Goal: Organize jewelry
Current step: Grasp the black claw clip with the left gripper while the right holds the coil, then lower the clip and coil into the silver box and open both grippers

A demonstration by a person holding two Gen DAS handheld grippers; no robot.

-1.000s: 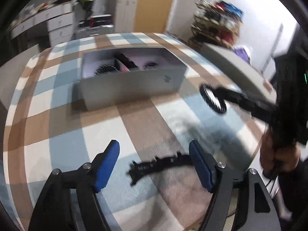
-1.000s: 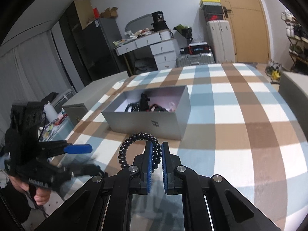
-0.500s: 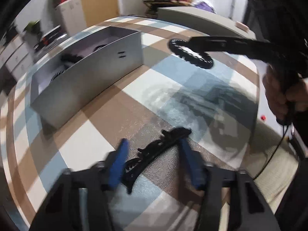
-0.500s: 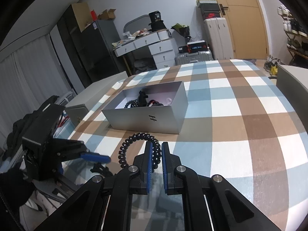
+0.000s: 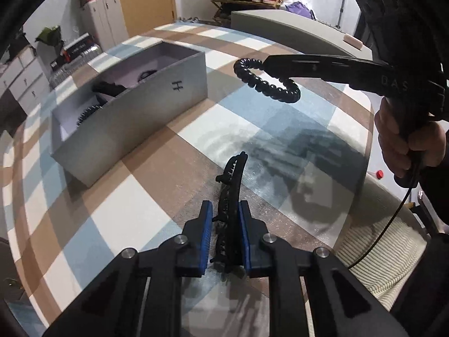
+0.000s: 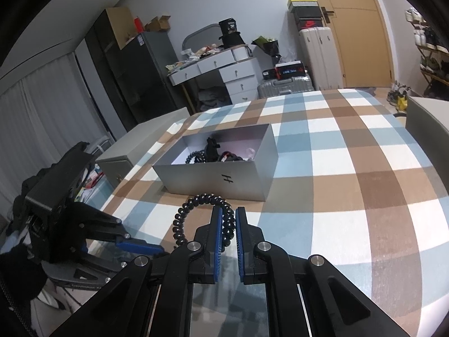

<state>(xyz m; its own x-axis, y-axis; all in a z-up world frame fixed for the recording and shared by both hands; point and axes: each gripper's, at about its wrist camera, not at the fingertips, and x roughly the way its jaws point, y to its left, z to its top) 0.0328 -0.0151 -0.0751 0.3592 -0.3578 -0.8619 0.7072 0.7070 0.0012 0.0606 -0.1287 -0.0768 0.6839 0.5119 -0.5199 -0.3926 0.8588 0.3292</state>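
Left tongs (image 5: pixel 224 236): seen at lower centre of the left wrist view, blue pads drawn nearly together on a black toothed hair comb (image 5: pixel 231 193). The comb is gripped lengthwise between the pads, its far end projecting up toward mid-frame over the checked cloth (image 5: pixel 140 219). Whether the comb touches the cloth cannot be told.

Right tongs (image 6: pixel 226 230): seen at lower centre of the right wrist view, pads closed to a narrow gap on a black spiral hair tie (image 6: pixel 193 210). The coil is pinched at its right side; the rest loops up and to the left of the pads, held clear above the cloth. In the left wrist view the same tie is seen at upper right of centre, at the tip of the right tongs, which are held by a hand (image 5: pixel 407 143) at the right edge.

Grey box (image 6: pixel 224 174): open-topped, marked "H" on its front wall, placed on the checked cloth at mid-frame beyond the right tongs. Dark items, among them another coiled black tie (image 6: pixel 196 157), are lodged inside; finer detail cannot be made out.

Background: white drawer unit (image 6: pixel 224 70), suitcases (image 6: pixel 317 50), wooden door (image 6: pixel 362 28).
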